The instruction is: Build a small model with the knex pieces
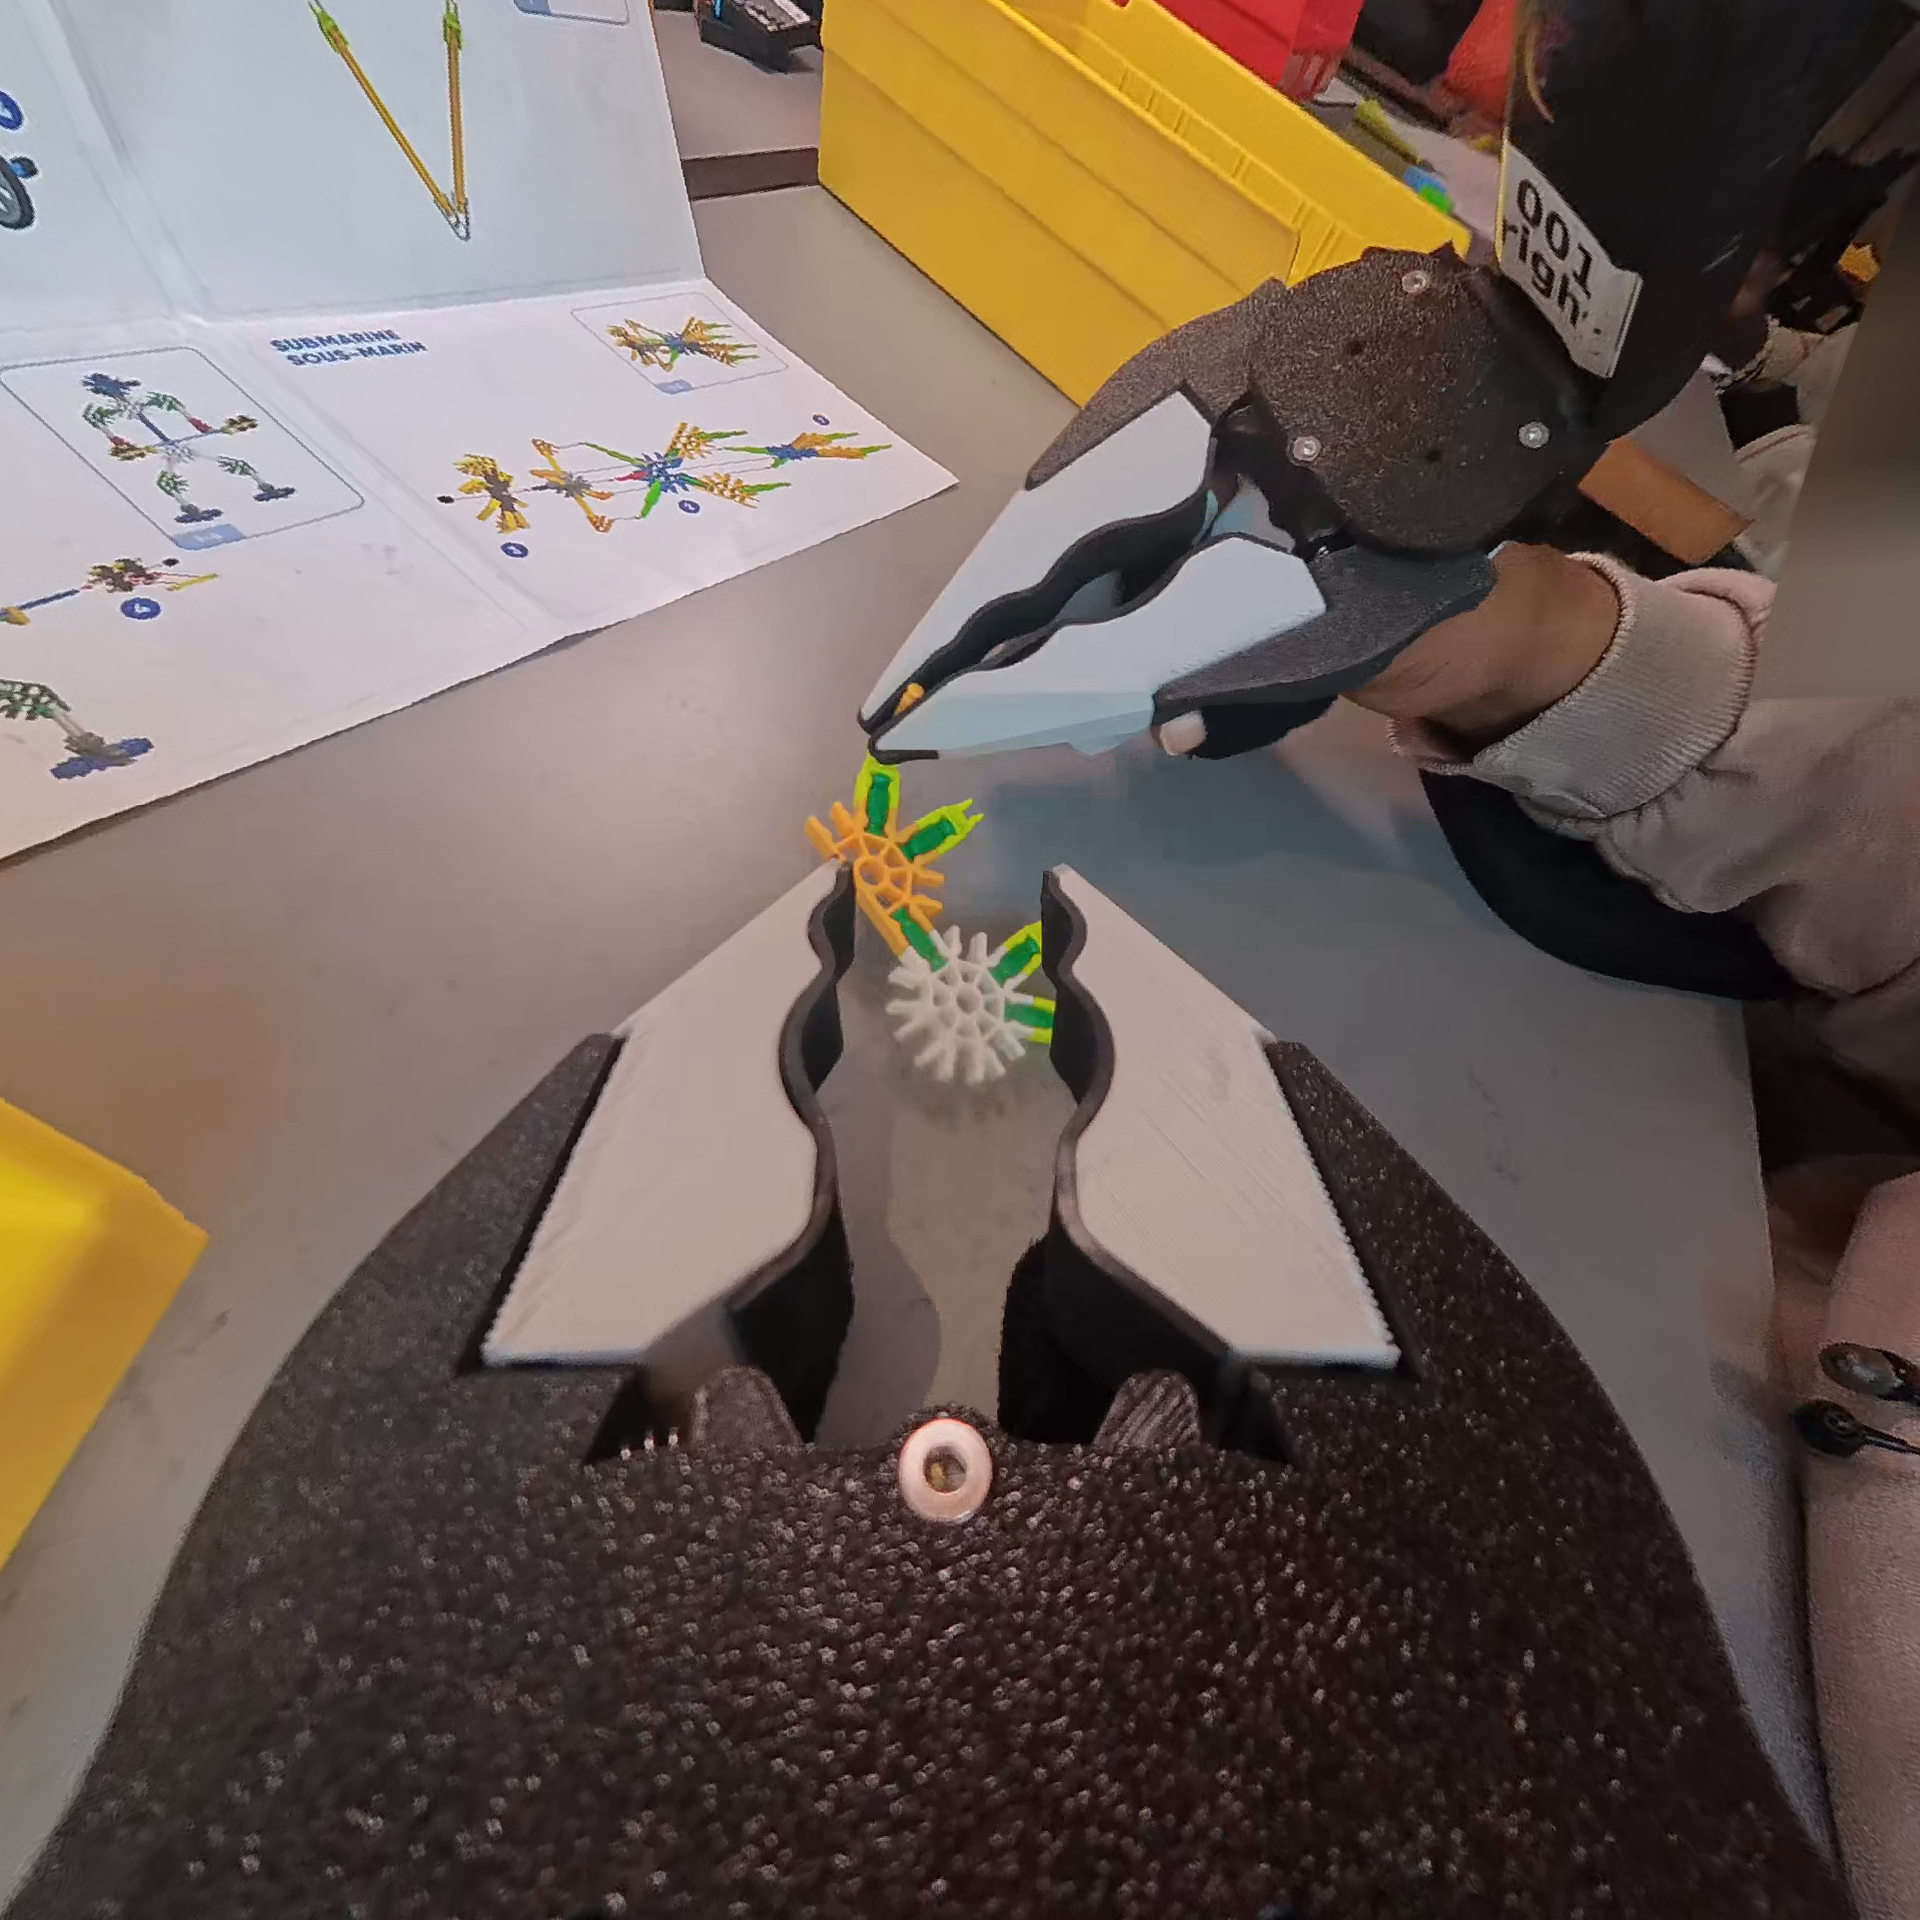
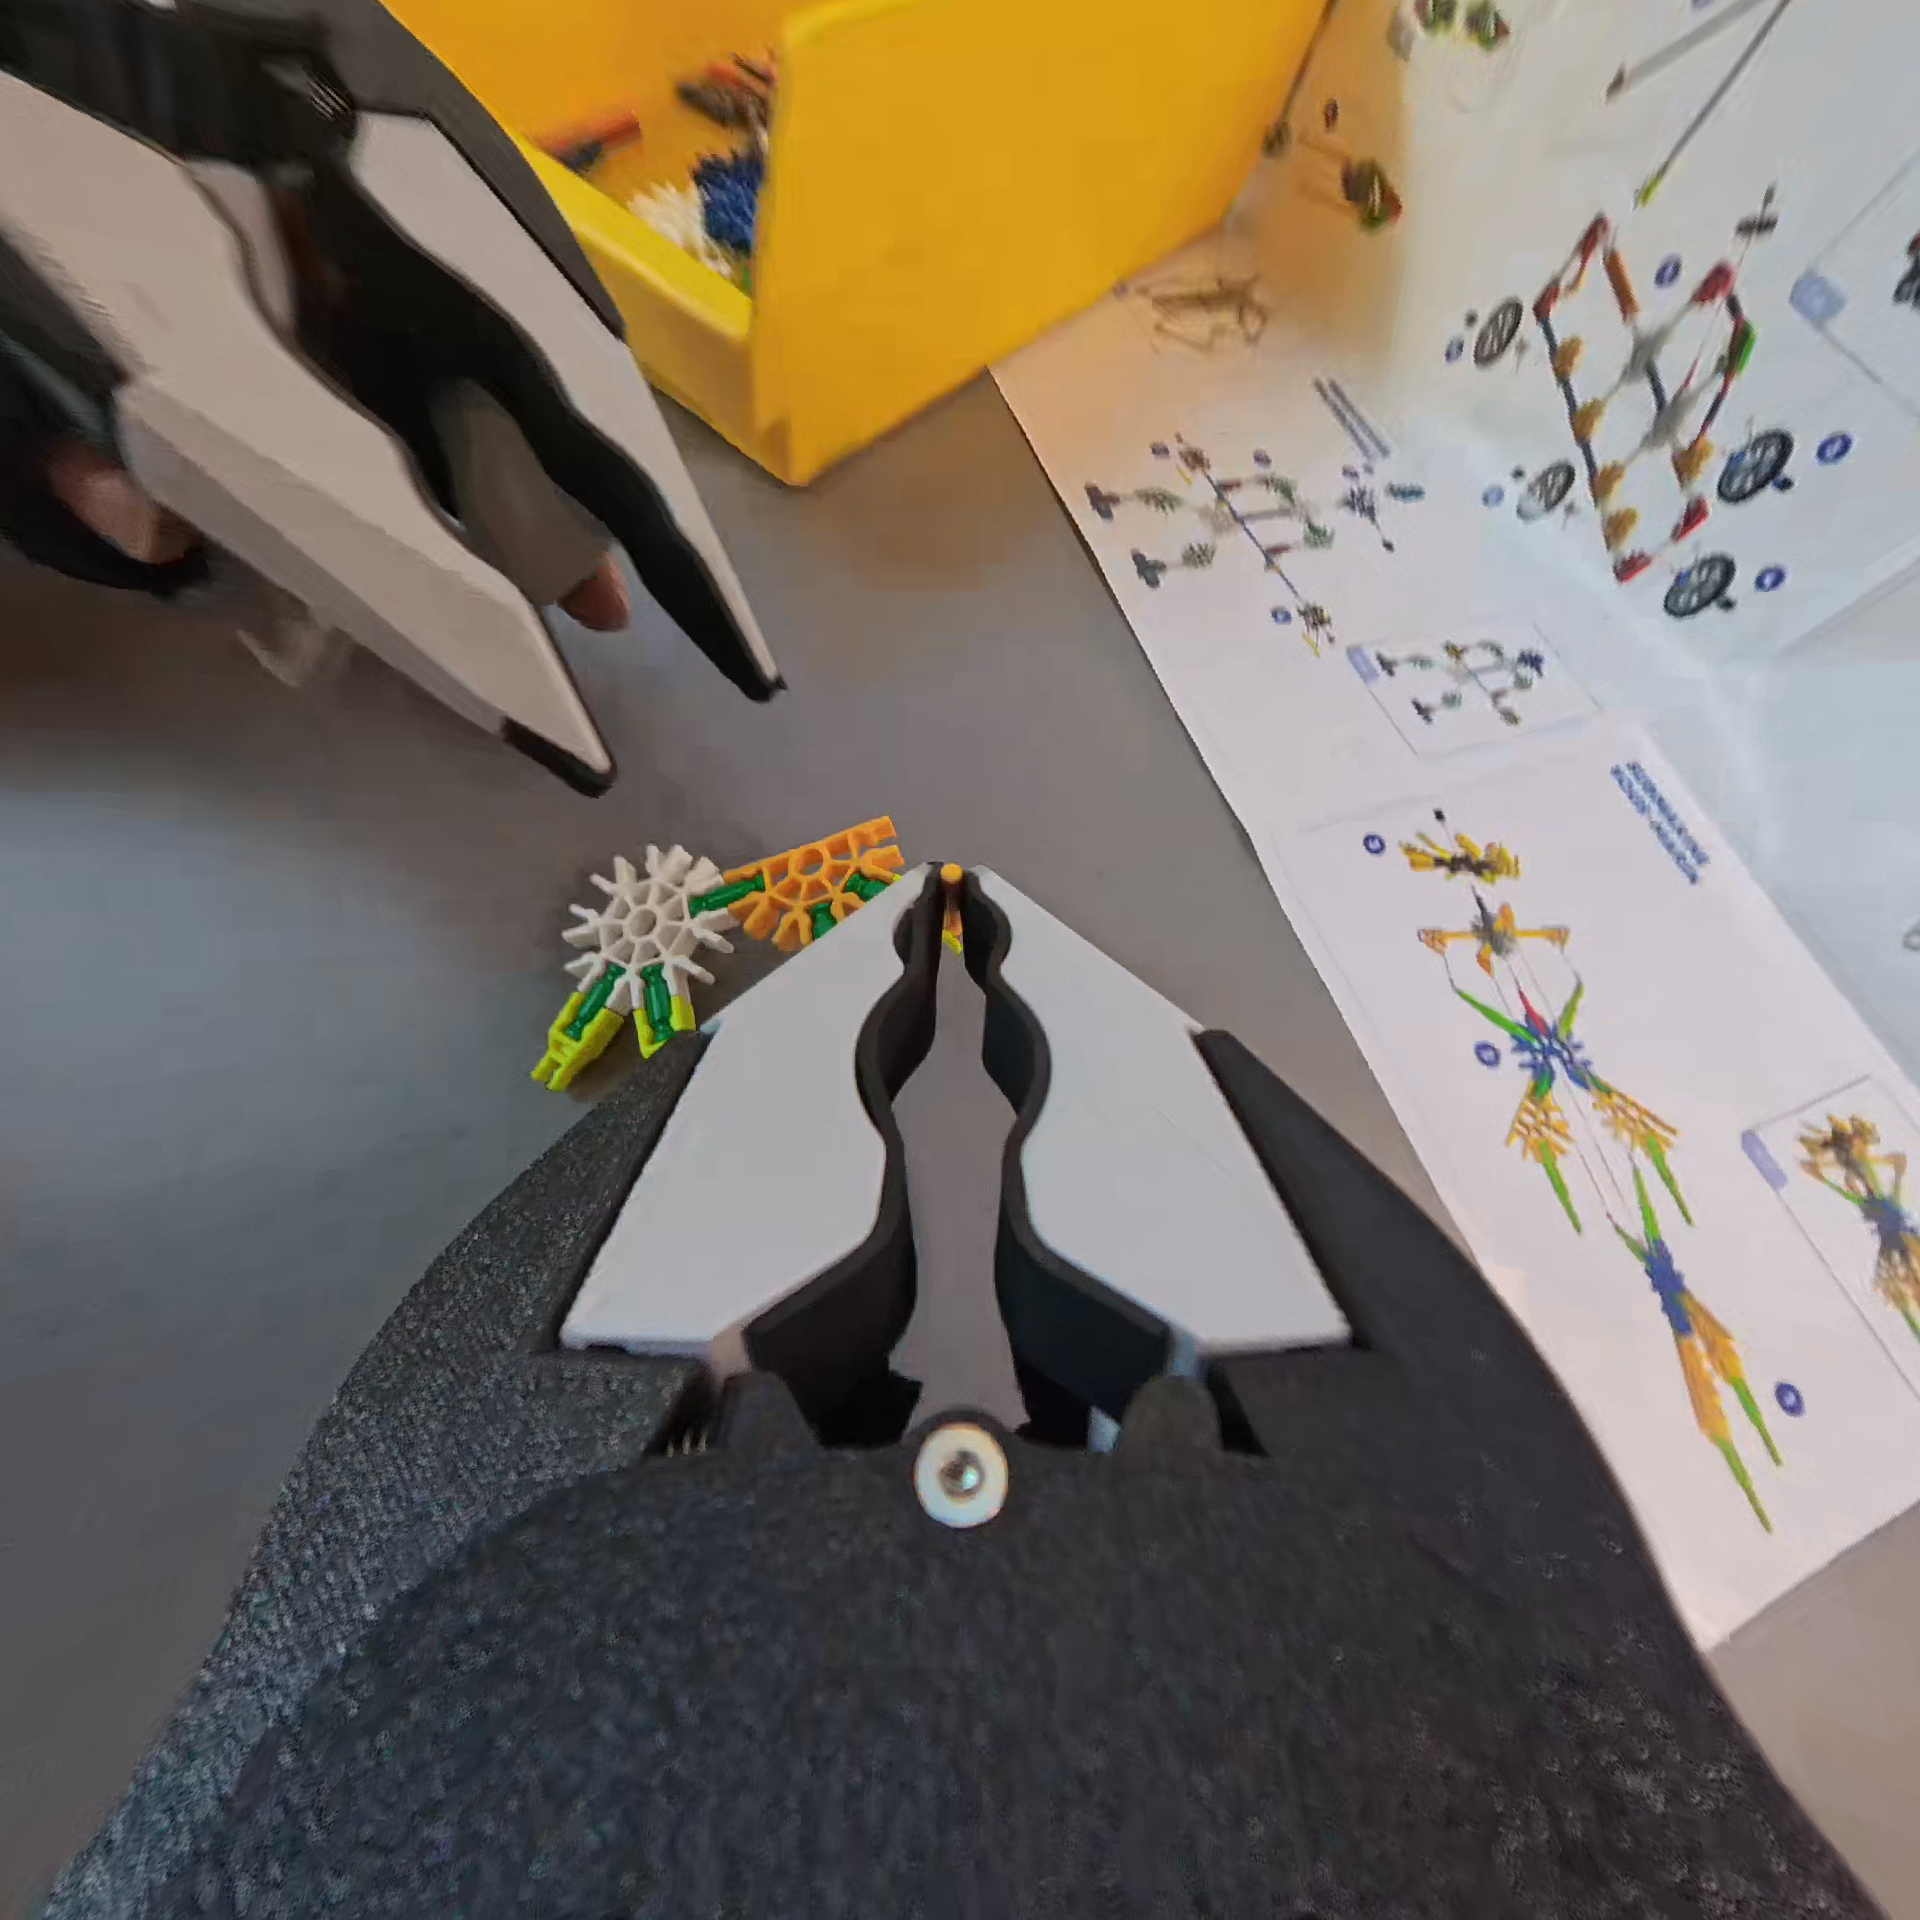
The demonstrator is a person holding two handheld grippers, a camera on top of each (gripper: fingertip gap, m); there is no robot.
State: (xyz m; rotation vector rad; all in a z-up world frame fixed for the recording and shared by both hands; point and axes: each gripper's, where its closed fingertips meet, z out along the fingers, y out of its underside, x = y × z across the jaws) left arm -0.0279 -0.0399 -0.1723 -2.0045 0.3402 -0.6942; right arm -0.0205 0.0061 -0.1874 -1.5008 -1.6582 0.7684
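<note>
At frame centre, the right tool point(image 2: 951, 883) pinches a small orange plastic rod point(image 2: 951, 875) beside the orange, white and green toy connector assembly point(image 2: 717, 925) on the grey counter point(image 2: 312, 935); the left tool point(image 1: 945, 883) gapes wide around it.

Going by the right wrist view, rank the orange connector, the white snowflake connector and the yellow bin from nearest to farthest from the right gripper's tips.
1. Orange connector: just left of the right gripper tips.
2. White snowflake connector: further left, joined to the orange one by a green rod.
3. Yellow bin: well beyond, at the top of the view.
</note>
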